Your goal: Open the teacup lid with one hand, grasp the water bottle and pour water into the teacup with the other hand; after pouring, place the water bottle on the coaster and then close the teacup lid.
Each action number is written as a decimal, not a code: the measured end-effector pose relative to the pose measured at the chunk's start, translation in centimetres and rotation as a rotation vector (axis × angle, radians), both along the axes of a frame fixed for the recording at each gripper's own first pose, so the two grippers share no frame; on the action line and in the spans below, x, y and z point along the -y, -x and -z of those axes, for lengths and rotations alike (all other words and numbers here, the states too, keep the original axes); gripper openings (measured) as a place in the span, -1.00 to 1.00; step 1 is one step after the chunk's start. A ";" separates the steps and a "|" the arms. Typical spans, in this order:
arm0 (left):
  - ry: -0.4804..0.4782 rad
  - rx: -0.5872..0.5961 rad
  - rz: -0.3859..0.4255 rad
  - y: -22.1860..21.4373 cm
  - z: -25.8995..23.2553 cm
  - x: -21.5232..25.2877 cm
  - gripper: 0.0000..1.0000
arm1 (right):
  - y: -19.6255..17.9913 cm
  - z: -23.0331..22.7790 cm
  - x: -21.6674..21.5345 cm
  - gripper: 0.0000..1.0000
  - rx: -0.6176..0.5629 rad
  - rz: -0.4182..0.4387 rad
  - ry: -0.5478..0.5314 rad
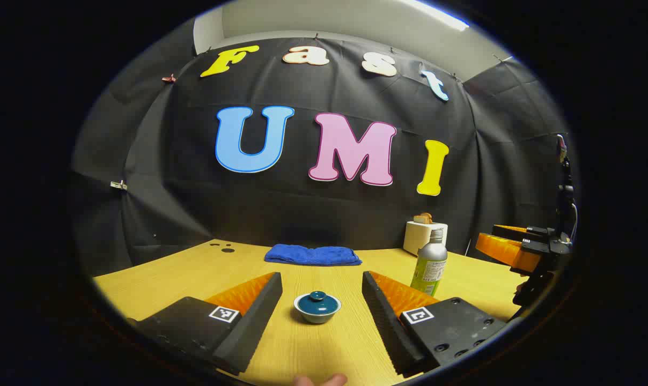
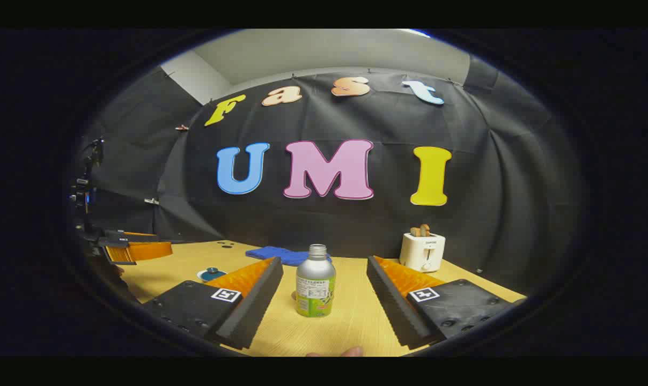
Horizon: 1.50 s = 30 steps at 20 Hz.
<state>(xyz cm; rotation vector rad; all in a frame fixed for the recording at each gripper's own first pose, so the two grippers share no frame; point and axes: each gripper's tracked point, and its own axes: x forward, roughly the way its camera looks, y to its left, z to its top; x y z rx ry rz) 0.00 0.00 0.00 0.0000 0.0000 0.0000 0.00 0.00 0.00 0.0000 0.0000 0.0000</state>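
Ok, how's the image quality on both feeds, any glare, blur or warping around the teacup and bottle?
Left gripper view: sharp and evenly lit, teacup crisp, table edge bowed by fisheye, soft highlight on the water bottle. Right gripper view: slightly softer, bottle clear with mild sheen, teacup small near the warped edge, ceiling light flares at top.

Blue towel (image 1: 312, 255), toaster (image 2: 422, 251) on table (image 1: 184, 273)

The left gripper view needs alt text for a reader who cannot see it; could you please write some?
A lidded teacup sits on a wooden table ahead of the left gripper, whose jaws stand open either side of it. A water bottle stands to the right, with a folded blue cloth and a toaster behind.
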 end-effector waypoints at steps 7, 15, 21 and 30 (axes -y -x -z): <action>0.000 -0.005 0.001 -0.1 0.3 0.0 0.89 | 0.0 0.0 0.0 0.95 -0.001 0.000 0.000; -0.003 -0.013 -0.014 -0.3 0.7 -0.2 0.89 | 0.0 0.0 0.1 0.95 0.003 0.002 0.003; 0.029 -0.037 -0.021 -1.1 1.5 -0.8 0.89 | 0.0 -0.1 0.0 0.95 0.001 0.003 0.007; 0.015 -0.150 -0.013 -6.3 4.7 -1.0 0.89 | 0.1 -0.2 0.2 0.95 0.008 0.009 0.001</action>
